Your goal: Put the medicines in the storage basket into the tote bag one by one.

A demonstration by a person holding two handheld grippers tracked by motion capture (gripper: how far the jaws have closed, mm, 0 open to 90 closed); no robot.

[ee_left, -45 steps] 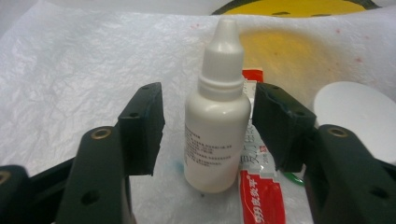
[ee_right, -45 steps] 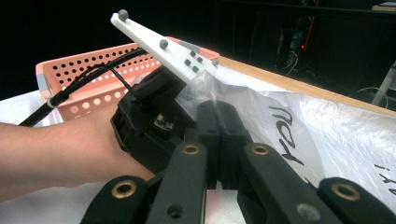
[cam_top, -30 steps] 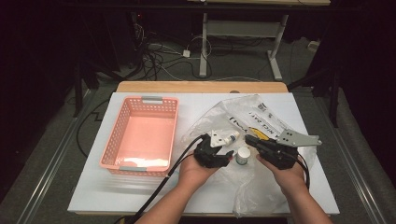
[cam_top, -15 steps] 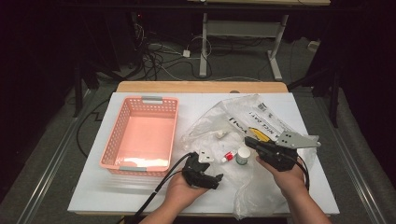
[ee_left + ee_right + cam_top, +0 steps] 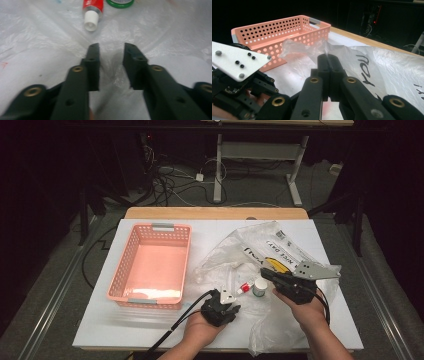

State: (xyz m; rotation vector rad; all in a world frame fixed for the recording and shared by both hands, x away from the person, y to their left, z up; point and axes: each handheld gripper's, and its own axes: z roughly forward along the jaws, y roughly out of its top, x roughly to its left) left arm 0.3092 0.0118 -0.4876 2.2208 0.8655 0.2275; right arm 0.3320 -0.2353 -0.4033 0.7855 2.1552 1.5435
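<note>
A clear plastic bag with black lettering lies crumpled on the right half of the white table. On it lie a red tube with a white cap and a small white jar with a green lid. My right gripper is shut on a fold of the bag, which rises from its tips. My left gripper points down at the bag film just short of the tube. Its jaws have just been closing and stand apart, with only wrinkled film under the gap.
A pink perforated basket stands on the left half of the table, and its wall rises behind the left gripper's white plate. A wooden strip edges the table's far side. Cables trail off the near edge.
My left gripper has drawn back from the tube toward the near edge and sunk lower. The right gripper has kept still with the bag in it.
</note>
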